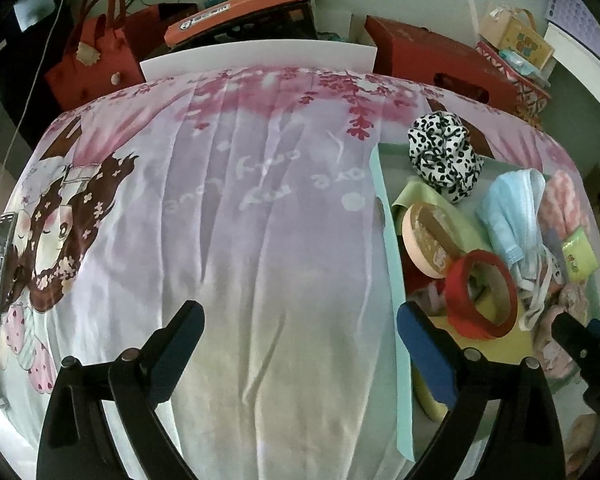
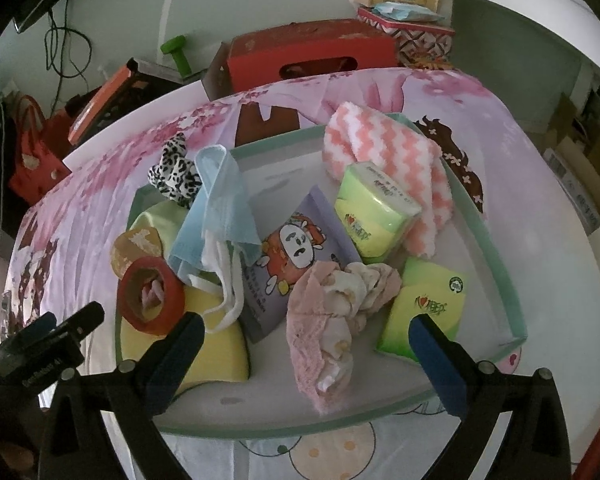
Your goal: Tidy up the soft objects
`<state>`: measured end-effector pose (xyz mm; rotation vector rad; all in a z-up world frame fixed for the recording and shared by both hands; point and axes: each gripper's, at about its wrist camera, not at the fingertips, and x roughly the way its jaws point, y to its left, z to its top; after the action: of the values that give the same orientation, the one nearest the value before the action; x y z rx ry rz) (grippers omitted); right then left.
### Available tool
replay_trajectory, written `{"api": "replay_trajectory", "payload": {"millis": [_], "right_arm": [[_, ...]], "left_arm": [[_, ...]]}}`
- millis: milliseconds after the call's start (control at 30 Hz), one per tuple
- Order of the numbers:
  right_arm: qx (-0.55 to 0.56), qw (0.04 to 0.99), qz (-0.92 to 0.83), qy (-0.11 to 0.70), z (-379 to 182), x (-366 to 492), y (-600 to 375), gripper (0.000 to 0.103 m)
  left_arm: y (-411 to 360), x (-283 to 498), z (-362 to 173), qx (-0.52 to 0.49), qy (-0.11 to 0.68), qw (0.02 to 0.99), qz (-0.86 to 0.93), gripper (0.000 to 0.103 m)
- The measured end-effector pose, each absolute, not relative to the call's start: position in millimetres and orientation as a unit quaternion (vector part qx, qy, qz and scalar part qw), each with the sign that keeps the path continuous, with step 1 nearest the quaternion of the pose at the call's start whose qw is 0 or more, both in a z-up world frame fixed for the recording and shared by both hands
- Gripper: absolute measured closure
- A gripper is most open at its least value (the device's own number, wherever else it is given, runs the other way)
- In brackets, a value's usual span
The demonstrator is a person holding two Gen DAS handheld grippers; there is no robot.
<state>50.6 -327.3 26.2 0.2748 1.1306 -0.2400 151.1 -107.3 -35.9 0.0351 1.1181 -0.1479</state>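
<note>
Bedsheet [image 1: 260, 200] bare; tray [image 2: 496, 248] clutter half-buries yellow sponge [image 2: 216, 344]

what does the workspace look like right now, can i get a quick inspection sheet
surface: pink and lilac printed cloth, creased, bare under the left gripper.
job's things: pale green tray holding a blue face mask, pink lace cloth, pink zigzag towel, leopard scrunchie, tissue packs, yellow sponge.
clutter: red tape roll and a purple cartoon packet in the tray too.
grippers: left gripper open over bare cloth, holding nothing; right gripper open above the lace cloth, not pressing on it.
cables: dark cord hanging on the back wall.
surroundings: red boxes, red bag, orange box behind the cloth.
</note>
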Motion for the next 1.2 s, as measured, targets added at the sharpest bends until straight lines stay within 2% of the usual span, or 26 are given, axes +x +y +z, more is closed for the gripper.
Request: {"api": "replay_trajectory", "payload": {"millis": [667, 933, 1200], "right_arm": [[0.120, 0.835, -0.098, 0.527, 35, 51, -313, 0.000], [0.098, 0.846, -0.092, 0.515, 49, 35, -294, 0.000], [0.089, 0.849, -0.085, 0.513, 61, 7, -276, 0.000]], "left_arm": [[-93, 142, -35, 0.013, 0.522, 0.852, -0.043, 0.006], [-66, 120, -35, 0.031, 0.532, 0.846, 0.016, 0.006], [-47, 91, -18, 0.021, 0.520, 0.854, -0.010, 0.006]]}}
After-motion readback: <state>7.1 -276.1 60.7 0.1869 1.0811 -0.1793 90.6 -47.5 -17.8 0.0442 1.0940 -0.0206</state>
